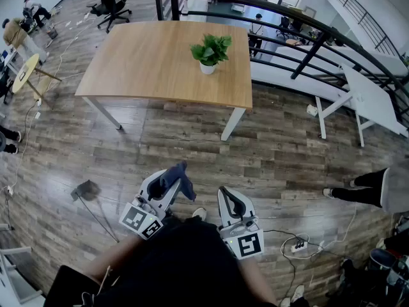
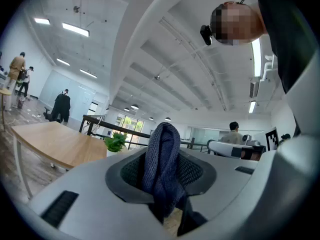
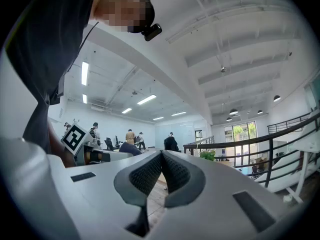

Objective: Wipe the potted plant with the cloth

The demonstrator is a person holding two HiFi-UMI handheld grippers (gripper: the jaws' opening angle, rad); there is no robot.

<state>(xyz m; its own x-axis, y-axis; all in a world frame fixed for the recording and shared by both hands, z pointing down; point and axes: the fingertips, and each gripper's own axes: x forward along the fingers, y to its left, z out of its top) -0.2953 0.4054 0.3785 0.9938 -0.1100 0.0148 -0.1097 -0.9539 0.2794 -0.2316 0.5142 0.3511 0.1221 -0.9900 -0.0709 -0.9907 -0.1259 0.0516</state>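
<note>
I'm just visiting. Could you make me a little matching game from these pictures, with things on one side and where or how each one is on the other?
Things:
1. cloth
2. potted plant
3. right tongs
4. power strip

Place or state:
A. lying on the floor
B. shut, with nothing between them
C. clamped in the left tongs
D. standing on the wooden table

Pairs: 1-C, 2-D, 3-B, 4-A

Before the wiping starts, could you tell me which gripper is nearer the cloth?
Left. The left gripper is shut on the cloth; the right gripper is shut and empty beside it, clear of the cloth.
</note>
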